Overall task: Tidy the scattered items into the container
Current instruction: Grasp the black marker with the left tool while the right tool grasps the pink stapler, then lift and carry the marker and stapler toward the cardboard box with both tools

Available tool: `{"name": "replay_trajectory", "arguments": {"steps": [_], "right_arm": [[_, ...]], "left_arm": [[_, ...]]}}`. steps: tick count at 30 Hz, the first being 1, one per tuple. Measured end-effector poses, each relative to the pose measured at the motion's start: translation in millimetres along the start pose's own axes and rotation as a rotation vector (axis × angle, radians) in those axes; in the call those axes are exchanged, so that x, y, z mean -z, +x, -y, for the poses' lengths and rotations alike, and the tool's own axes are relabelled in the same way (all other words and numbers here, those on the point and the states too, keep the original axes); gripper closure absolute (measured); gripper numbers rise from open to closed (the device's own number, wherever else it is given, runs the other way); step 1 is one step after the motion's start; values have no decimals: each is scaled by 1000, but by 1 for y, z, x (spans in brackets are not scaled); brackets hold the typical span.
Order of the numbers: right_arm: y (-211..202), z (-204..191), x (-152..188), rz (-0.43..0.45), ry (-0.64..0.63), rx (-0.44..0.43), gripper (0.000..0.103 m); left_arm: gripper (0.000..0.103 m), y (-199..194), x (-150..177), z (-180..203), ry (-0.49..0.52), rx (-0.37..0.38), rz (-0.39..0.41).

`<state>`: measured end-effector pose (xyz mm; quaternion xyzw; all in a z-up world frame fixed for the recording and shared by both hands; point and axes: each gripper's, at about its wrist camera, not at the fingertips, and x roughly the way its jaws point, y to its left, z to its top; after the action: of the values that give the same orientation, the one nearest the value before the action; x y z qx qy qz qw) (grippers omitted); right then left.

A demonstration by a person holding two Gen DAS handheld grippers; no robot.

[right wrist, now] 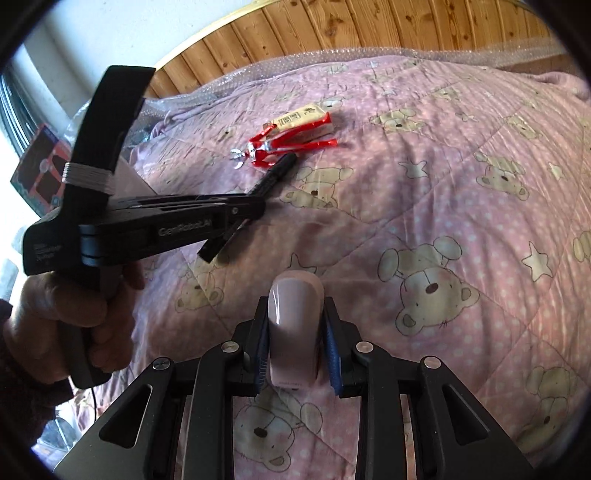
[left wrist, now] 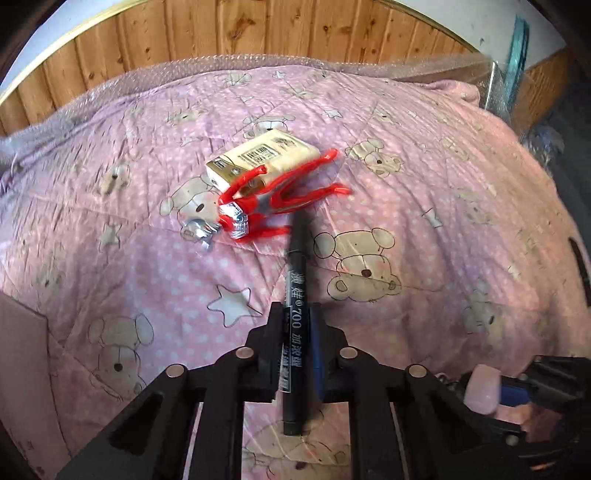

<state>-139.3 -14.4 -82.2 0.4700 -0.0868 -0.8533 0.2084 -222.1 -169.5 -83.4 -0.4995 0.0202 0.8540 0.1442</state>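
My left gripper (left wrist: 294, 314) is shut on a black marker pen (left wrist: 295, 258), which sticks out forward above the quilt. Beyond the pen's tip, a red and silver toy figure (left wrist: 266, 201) lies partly on a beige tissue pack (left wrist: 258, 155). My right gripper (right wrist: 295, 310) is shut on a pale pink rounded plastic object (right wrist: 293, 332). The right wrist view also shows the left gripper (right wrist: 255, 206) from the side, held by a person's hand (right wrist: 74, 325), with the marker pen (right wrist: 275, 171) pointing toward the toy figure (right wrist: 280, 146). No container can be clearly identified.
A pink quilt (left wrist: 424, 221) printed with bears and stars covers the bed. Wooden panelling (left wrist: 258, 33) runs behind it. A flat pinkish-brown panel (left wrist: 22, 369) stands at the left edge. A colourful box (right wrist: 40, 170) sits by the window at far left.
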Motion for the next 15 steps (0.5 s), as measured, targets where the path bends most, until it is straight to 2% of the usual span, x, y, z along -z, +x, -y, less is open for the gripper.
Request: {"name": "replay_trajectory", "arguments": {"steps": [2, 5, 8, 10, 15], "right_arm": [[3, 2, 0, 6, 0, 0, 75], [4, 2, -1, 10, 8, -7, 76], [-1, 3, -1, 10, 22, -27, 76], [-8, 2, 0, 19, 29, -37, 76], [-20, -3, 5, 31, 48, -56, 76]], "left_arm": [[89, -1, 3, -1, -13, -7, 2], [83, 2, 5, 5, -4, -9, 32], [89, 0, 5, 7, -5, -12, 25], [89, -5, 5, 7, -26, 3, 17], [89, -33, 16, 12, -43, -23, 35]]}}
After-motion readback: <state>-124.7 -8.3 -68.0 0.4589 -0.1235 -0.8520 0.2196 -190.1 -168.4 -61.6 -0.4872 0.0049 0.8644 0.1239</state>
